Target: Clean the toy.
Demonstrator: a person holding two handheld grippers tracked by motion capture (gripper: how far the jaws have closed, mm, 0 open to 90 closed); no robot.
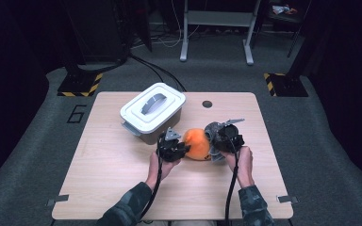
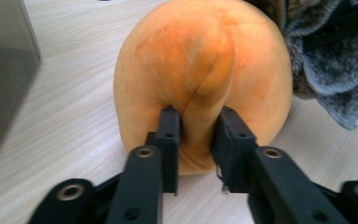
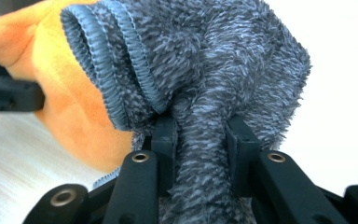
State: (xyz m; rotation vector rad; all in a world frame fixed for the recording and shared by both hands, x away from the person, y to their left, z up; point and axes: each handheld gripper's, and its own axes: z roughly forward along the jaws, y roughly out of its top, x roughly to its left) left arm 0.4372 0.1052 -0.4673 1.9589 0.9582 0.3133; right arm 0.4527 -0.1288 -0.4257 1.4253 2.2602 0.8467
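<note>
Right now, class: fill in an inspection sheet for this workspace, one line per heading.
Surface: wooden table, one round hole near the far edge.
Job's things: orange cloth and grey fluffy cloth, bunched together mid-table.
Clutter: lidded white bin, closed, far left.
Grippers: left gripper pinches a fold of the orange cloth; right gripper clamps the grey fluffy cloth.
Cables: one black cable trails from each gripper.
Surroundings: grey carpet, hazard-striped stand bases, a white frame.
</note>
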